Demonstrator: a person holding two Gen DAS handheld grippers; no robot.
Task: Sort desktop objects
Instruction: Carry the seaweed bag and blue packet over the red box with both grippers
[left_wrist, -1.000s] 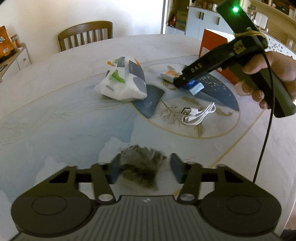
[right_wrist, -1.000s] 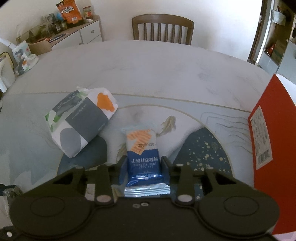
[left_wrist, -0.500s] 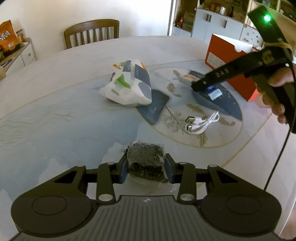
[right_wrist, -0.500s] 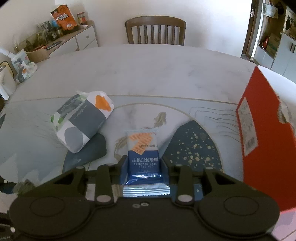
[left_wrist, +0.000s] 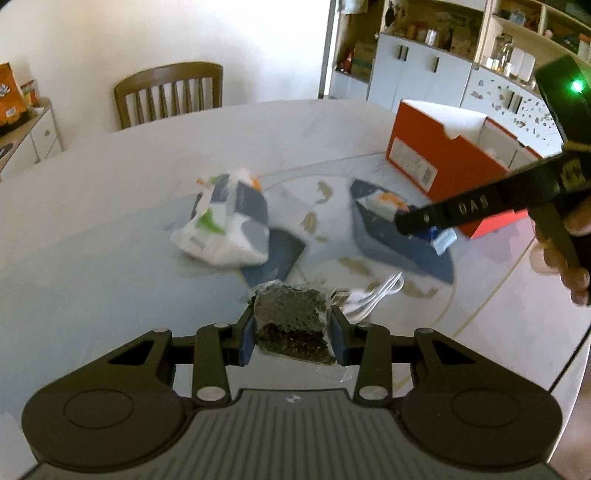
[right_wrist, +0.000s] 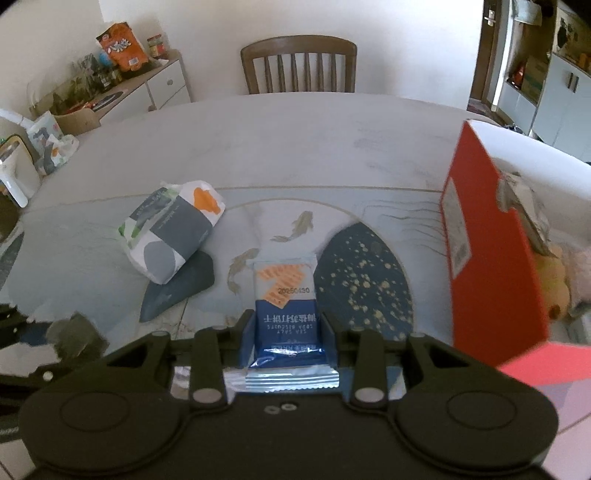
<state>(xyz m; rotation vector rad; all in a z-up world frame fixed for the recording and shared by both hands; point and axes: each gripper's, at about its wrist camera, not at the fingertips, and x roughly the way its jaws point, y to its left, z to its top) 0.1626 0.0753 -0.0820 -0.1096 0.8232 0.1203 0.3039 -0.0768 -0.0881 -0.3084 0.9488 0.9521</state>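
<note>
Both packets have been lifted since earlier, the seaweed packet (left_wrist: 291, 321) clamped in the left gripper (left_wrist: 291, 334) and the biscuit packet (right_wrist: 286, 314) in the right gripper (right_wrist: 286, 332), though either slick wrapper could be dropped short of the orange box (right_wrist: 491, 258) at right.

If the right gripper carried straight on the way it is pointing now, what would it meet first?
Probably the bare table, just past the fish motifs: the right gripper, shut on the blue biscuit packet, points down between the tissue pack and orange box. Depth is uncertain.

Blue-and-white biscuit packet (right_wrist: 286, 306), orange-red box (right_wrist: 491, 258), dark speckled seaweed packet (left_wrist: 291, 321).
</note>
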